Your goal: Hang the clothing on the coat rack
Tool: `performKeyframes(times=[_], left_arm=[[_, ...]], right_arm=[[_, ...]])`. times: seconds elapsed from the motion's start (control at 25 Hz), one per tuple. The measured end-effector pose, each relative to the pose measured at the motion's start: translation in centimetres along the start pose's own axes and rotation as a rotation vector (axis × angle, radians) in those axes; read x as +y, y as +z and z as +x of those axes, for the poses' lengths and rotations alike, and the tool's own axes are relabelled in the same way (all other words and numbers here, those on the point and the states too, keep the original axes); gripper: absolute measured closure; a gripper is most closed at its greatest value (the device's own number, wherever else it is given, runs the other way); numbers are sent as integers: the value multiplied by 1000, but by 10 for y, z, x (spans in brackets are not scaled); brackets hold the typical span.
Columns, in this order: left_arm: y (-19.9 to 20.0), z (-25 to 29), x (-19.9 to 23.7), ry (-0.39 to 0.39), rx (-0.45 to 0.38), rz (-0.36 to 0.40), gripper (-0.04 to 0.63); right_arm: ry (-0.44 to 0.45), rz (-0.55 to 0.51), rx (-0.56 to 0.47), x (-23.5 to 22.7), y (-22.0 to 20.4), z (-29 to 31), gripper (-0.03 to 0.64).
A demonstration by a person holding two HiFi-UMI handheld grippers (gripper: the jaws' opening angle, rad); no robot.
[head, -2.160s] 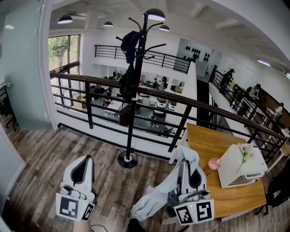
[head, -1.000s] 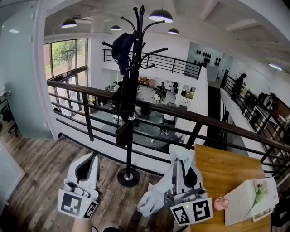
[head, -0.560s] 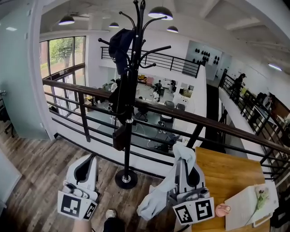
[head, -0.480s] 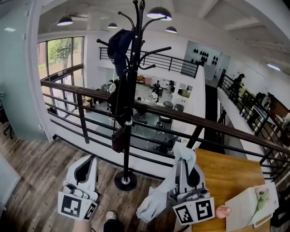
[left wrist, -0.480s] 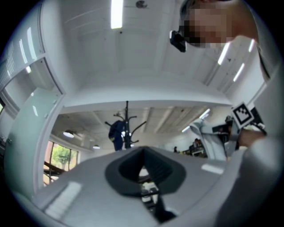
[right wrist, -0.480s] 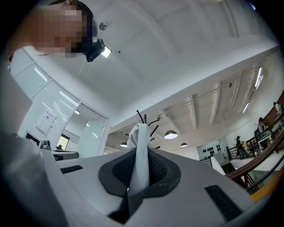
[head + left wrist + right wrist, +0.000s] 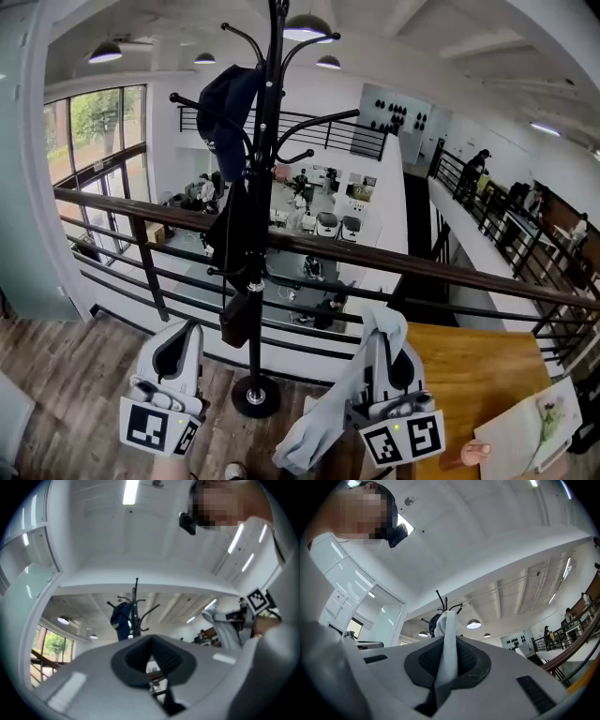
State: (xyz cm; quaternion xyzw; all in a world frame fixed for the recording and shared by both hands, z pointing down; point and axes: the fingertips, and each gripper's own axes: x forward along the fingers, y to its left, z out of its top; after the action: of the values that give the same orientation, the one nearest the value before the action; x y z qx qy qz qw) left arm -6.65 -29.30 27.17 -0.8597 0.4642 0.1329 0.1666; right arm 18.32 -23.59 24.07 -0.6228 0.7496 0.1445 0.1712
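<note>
The coat rack (image 7: 253, 361) has drawn closer, and the wooden table (image 7: 459, 366) slid rightward.

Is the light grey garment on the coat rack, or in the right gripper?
In the right gripper: its jaws are shut on the light grey garment, which droops beside it, apart from the coat rack.

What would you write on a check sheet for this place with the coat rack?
Surface: wooden floor; wooden table at right.
Job's things: light grey garment hangs from the right gripper; coat rack ahead, bearing a dark garment and a dark bag.
Clutter: white sheet with a flower on it, on the table.
Grippers: right gripper shut on the light grey garment; left gripper shut, empty.
Cables: nothing seen.
Surroundings: dark railing behind the rack, office floor below, ceiling lamps.
</note>
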Motion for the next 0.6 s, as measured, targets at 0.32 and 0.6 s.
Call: performKeyframes(times=[0.32, 0.6], left_arm=[[-25, 57, 52, -64, -21, -16, 590], [-44, 93, 91, -124, -49, -36, 589]], right_arm=[[-59, -34, -24, 2, -16, 64, 611], [-98, -46, -37, 2, -21, 117, 611]])
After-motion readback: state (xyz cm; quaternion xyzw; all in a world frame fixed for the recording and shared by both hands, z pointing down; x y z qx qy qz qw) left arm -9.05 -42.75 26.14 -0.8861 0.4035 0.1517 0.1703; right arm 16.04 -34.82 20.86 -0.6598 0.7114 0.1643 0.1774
